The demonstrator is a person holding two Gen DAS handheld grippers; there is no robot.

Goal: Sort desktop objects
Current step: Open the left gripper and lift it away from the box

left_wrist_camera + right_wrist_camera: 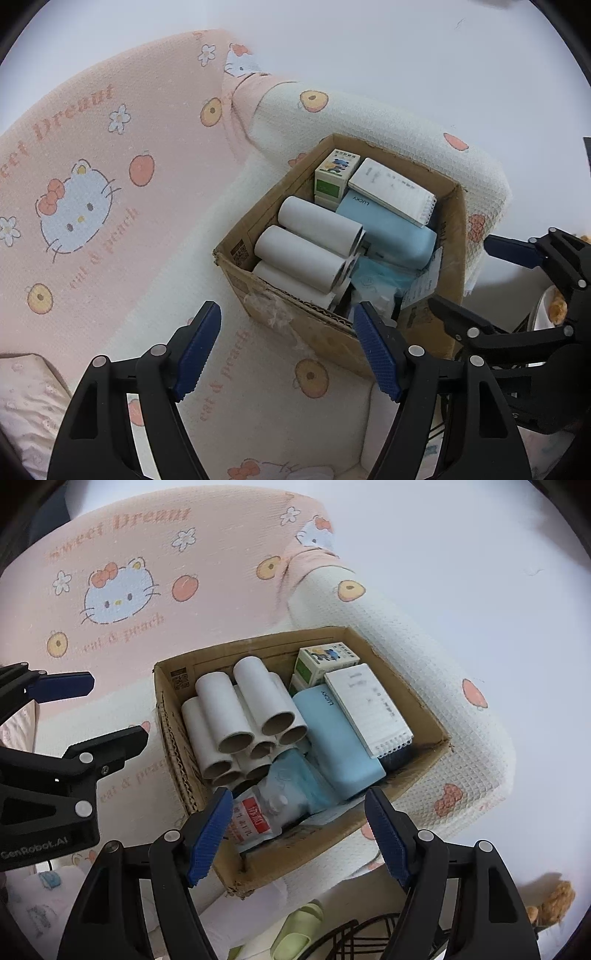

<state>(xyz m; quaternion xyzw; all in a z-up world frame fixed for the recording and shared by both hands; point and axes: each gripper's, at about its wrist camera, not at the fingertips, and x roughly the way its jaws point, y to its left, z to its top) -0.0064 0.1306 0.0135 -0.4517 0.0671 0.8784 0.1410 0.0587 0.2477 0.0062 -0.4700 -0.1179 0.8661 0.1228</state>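
Observation:
An open cardboard box (332, 332) (173, 746) sits on a pink and white Hello Kitty blanket (92, 184) (147, 554). It holds several white cardboard tubes (314, 240) (221, 709), a light blue case (391, 232) (332, 738), a white spiral notepad (391, 192) (369, 709), a small green and white carton (334, 171) (321, 661) and a red and white packet (255, 819). My left gripper (288, 350) is open and empty, above the box's near edge. My right gripper (299, 834) is open and empty, over the box's near corner.
The right gripper shows at the right edge of the left wrist view (546, 295); the left gripper shows at the left of the right wrist view (55, 746). A green slipper (295, 934) and a black wire rack (354, 938) lie below the blanket's edge. White floor lies beyond.

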